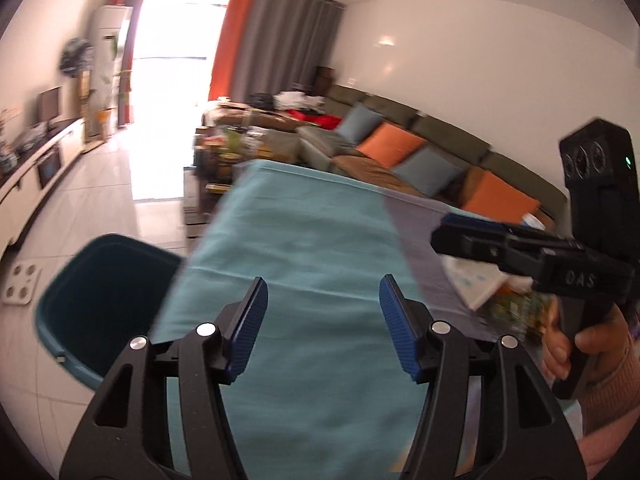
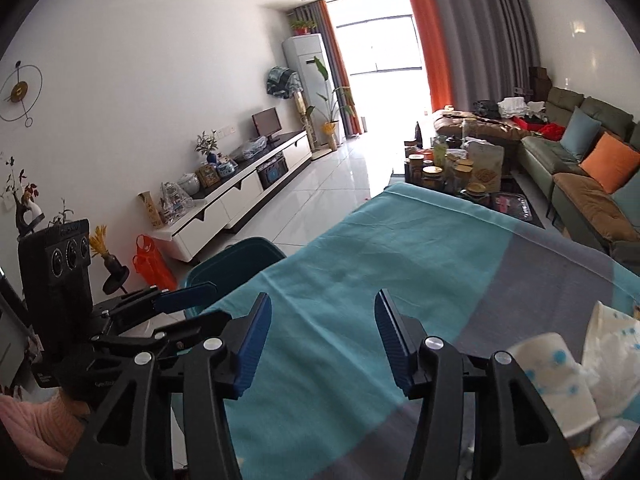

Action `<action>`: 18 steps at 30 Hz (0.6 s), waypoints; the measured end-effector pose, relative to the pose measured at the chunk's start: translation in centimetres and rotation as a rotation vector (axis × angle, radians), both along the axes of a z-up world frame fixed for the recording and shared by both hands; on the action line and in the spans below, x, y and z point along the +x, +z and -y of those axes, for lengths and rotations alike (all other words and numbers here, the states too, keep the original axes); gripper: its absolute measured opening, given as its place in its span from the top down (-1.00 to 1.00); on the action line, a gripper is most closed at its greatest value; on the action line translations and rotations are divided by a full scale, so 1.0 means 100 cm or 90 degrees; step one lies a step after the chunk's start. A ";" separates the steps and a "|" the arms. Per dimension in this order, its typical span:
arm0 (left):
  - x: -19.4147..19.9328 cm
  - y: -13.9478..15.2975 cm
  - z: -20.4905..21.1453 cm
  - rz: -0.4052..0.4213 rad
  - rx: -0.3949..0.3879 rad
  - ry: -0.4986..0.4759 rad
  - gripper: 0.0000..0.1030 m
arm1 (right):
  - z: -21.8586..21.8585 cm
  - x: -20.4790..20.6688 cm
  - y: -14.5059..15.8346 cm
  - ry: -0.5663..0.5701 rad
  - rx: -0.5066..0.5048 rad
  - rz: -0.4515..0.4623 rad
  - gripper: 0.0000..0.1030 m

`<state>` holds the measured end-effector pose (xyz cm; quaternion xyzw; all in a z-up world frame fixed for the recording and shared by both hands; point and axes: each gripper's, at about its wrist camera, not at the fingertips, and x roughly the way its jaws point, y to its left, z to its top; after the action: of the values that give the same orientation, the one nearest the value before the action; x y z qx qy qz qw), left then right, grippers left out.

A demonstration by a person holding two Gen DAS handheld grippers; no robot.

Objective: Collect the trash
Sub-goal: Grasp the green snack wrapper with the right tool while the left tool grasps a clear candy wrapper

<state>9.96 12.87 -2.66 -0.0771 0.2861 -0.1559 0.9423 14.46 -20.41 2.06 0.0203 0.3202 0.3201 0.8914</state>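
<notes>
Both grippers hang over a counter [image 2: 360, 240] draped in a teal and grey cloth, and both are released with nothing between their blue pads. The left gripper [image 1: 323, 328] sits low in the centre of the left wrist view, its jaws parted over bare teal cloth. The right gripper [image 2: 323, 338] shows the same way in the right wrist view, jaws apart over the seam where teal meets grey. The trash [image 2: 580, 376] that remains is a heap of crumpled white paper with blue dots, lying on the grey part of the cloth at the lower right of the right wrist view, just beside the right gripper's outer arm. In the left wrist view the same heap [image 1: 476, 284] appears at the right edge, mostly hidden behind the right gripper and the hand [image 1: 576, 344] that grips its handle. The teal bin [image 1: 100, 300] stands on the floor off the counter's left edge, at the lower left of the left wrist view and left of centre in the right wrist view [image 2: 236, 264], just beyond the left gripper. So the relation that counts is a plain split: the paper lies to the right, nearer the right gripper, and the bin lies to the left, nearer the left one. The heap has no clear long axis; it is a loose pile, so the approach angle probably matters little.
</notes>
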 end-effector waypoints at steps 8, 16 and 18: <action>-0.018 -0.015 0.116 -0.032 -0.020 -0.190 -0.16 | 0.111 -0.039 -0.005 -0.187 -0.019 0.026 0.00; -0.016 -0.034 0.201 -0.059 0.001 -0.287 -0.19 | 0.177 -0.074 -0.036 -0.328 -0.045 -0.002 -0.24; -0.011 -0.037 0.216 -0.070 0.007 -0.290 -0.18 | 0.181 -0.077 -0.044 -0.336 -0.052 -0.008 -0.24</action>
<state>8.81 -8.69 -6.40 -0.0137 0.3481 -0.3583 0.8662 6.78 -38.53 -2.35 0.0692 0.3221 0.0631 0.9421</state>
